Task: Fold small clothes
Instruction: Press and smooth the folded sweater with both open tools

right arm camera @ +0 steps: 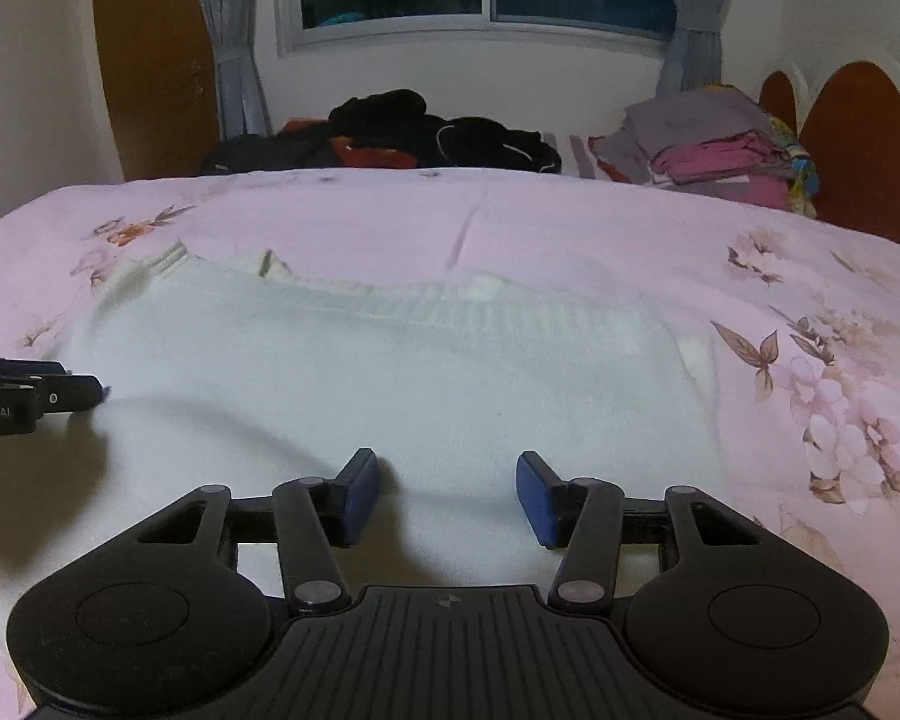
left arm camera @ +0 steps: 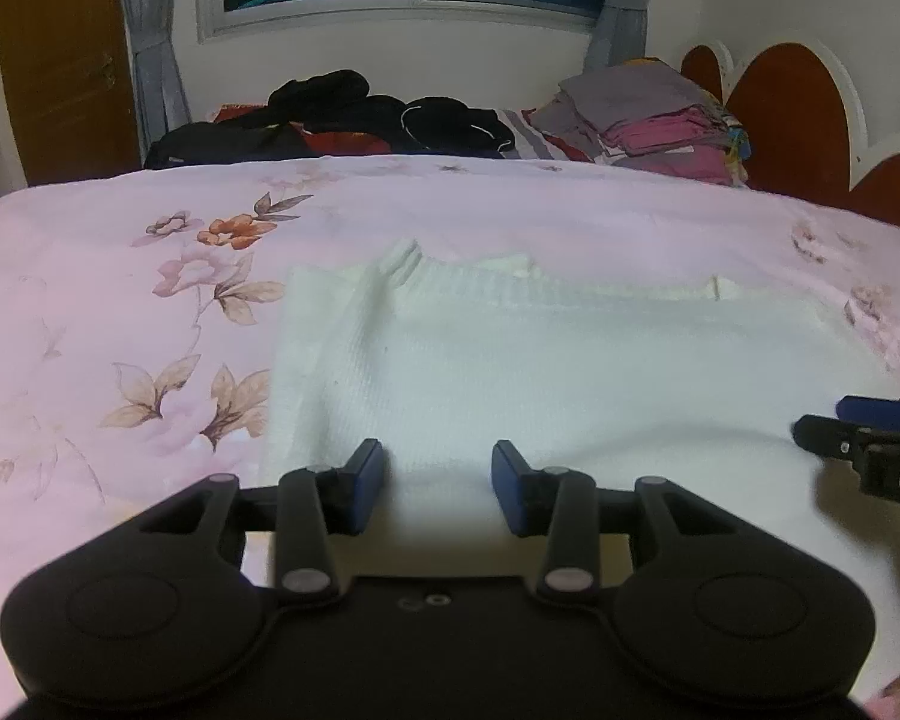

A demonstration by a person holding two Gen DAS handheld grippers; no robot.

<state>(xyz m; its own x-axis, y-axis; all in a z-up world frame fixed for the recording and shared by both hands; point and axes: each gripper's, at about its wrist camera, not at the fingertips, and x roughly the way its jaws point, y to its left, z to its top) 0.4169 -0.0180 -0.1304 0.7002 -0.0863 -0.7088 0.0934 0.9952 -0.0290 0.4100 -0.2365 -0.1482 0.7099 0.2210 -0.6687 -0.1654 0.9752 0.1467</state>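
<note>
A white knit garment (left arm camera: 570, 372) (right arm camera: 390, 372) lies spread flat on the pink floral bedsheet (left arm camera: 120, 300) (right arm camera: 570, 228), its ribbed hem toward the far side. My left gripper (left arm camera: 438, 462) hovers over the garment's near left part, jaws apart, with nothing pinched between the blue pads. Over the near right part my right gripper (right arm camera: 447, 468) is likewise open and holds nothing. Each gripper shows in the other's view: the right gripper (left arm camera: 858, 426) at the right edge, the left gripper (right arm camera: 60, 390) at the left edge, both low above the cloth.
A heap of dark clothes (left arm camera: 342, 114) (right arm camera: 402, 132) lies along the bed's far edge. A stack of folded grey and pink clothes (left arm camera: 648, 120) (right arm camera: 708, 144) sits at the far right by the red headboard (left arm camera: 798, 114). Behind are a window and a wooden door (left arm camera: 60, 60).
</note>
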